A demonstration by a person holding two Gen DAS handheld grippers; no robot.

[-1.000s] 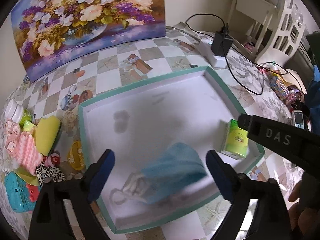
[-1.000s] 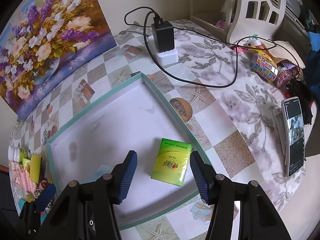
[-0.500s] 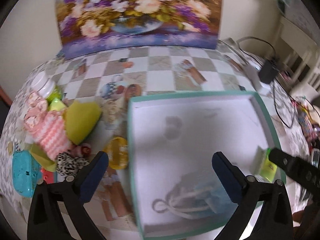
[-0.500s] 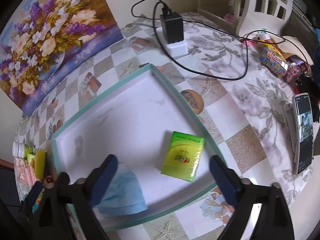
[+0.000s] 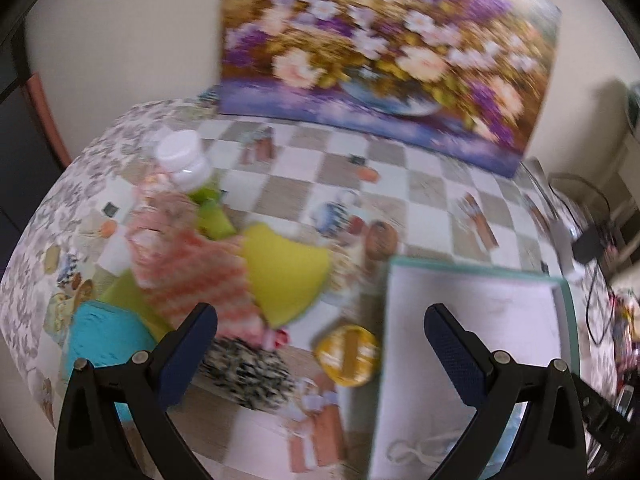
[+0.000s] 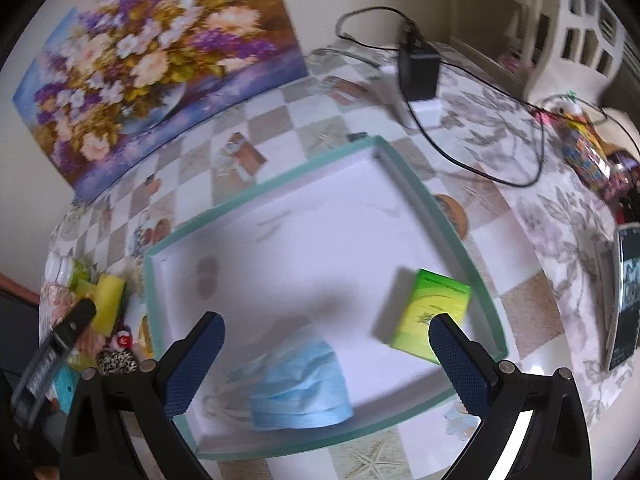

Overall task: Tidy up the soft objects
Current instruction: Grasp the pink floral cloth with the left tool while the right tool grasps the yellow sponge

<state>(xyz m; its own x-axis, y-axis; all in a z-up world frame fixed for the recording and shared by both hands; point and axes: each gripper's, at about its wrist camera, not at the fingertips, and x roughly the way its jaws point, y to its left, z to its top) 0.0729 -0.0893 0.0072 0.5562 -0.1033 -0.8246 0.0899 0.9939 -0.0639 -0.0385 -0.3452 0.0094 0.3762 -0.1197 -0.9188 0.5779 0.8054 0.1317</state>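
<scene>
From the left wrist camera, the left gripper (image 5: 320,336) stands wide with nothing between its blue-padded fingers (image 5: 192,344); it hangs over the checked, picture-printed tablecloth (image 5: 400,184) between a heap of soft things and the shallow white tray with a teal rim (image 5: 472,272), which fills the 4 o'clock part of the view; at 9 o'clock of the gripper lie a pink-and-white striped knitted cloth (image 5: 200,276) and a yellow sponge-like pad (image 5: 284,276) touching it; below these, at 7 o'clock, a black-and-white spotted fabric piece (image 5: 248,372) and a turquoise object (image 5: 104,340), too blurred to name; a round yellow tin (image 5: 347,354) sits just beside the tray's left wall; a white-capped clear bottle (image 5: 182,160) stands at 10 o'clock; a flower painting (image 5: 380,40) leans on the wall at 12 o'clock; white ear loops (image 5: 416,446) show on the tray floor at 5 o'clock.

From the right wrist camera, the right gripper (image 6: 326,344) is likewise spread wide and empty above the same tray (image 6: 280,178); a light blue pleated face mask (image 6: 300,384) lies inside the tray at 6 o'clock, near its front rim; a green tissue packet (image 6: 430,312) lies inside at 4 o'clock, close to the right wall, well apart from the mask; a black charger on a white power strip (image 6: 418,72) sits at 1 o'clock; a smartphone (image 6: 626,296) lies at 3 o'clock.
</scene>
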